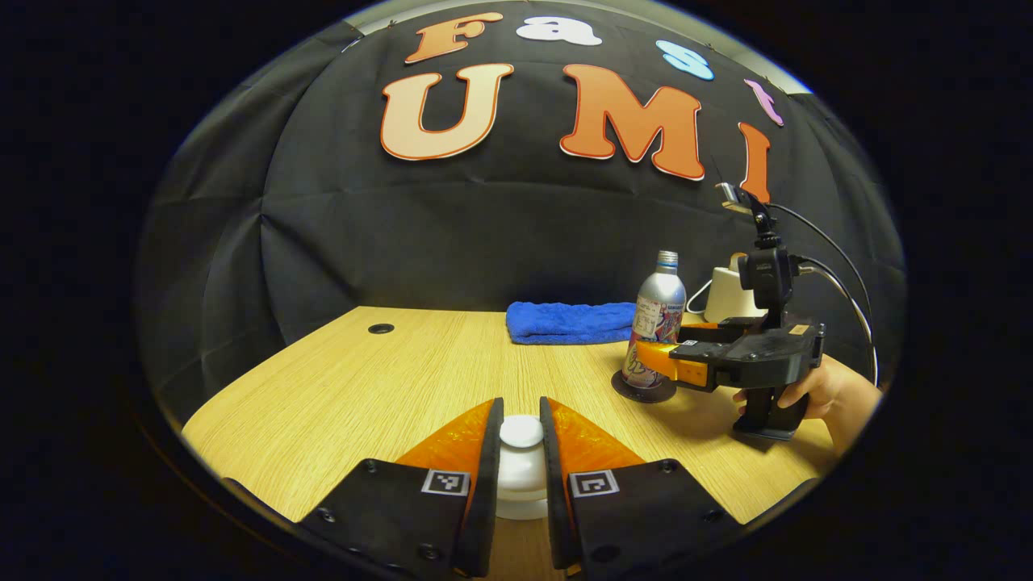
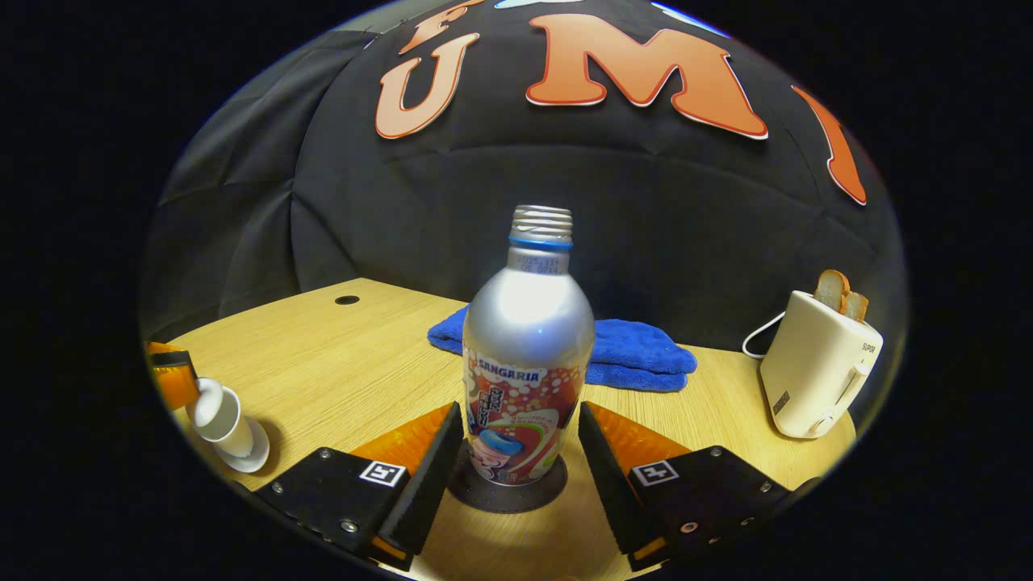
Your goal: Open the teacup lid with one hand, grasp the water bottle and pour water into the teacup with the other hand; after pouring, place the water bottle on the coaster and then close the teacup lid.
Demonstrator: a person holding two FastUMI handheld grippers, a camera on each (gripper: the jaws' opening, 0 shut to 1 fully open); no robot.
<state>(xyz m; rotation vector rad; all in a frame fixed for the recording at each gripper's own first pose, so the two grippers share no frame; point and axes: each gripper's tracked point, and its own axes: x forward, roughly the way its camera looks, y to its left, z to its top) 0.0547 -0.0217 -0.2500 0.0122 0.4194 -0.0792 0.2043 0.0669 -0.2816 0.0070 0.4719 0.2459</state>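
Step, as I judge: close lid on teacup, ease off bottle. Lower lid (image 1: pixel 521 432) straight, keep level, let go only once seated.

Left tool (image 1: pixel 521 436): narrow gap, both fingers appear pressed on lid knob, cup (image 1: pixel 521 492) right below (seated or not, cannot tell).

Right tool (image 2: pixel 512 452): open wide, fingers flank bottle (image 2: pixel 523 363), small gaps either side, no touch. Bottle upright on coaster (image 2: pixel 508 492), mid-desk (image 2: pixel 339 363). Back tool straight out; avoid clipping bottle.

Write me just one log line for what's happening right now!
left gripper: around teacup lid | right gripper: open, straddling water bottle | bottle: upright on coaster | lid: on teacup
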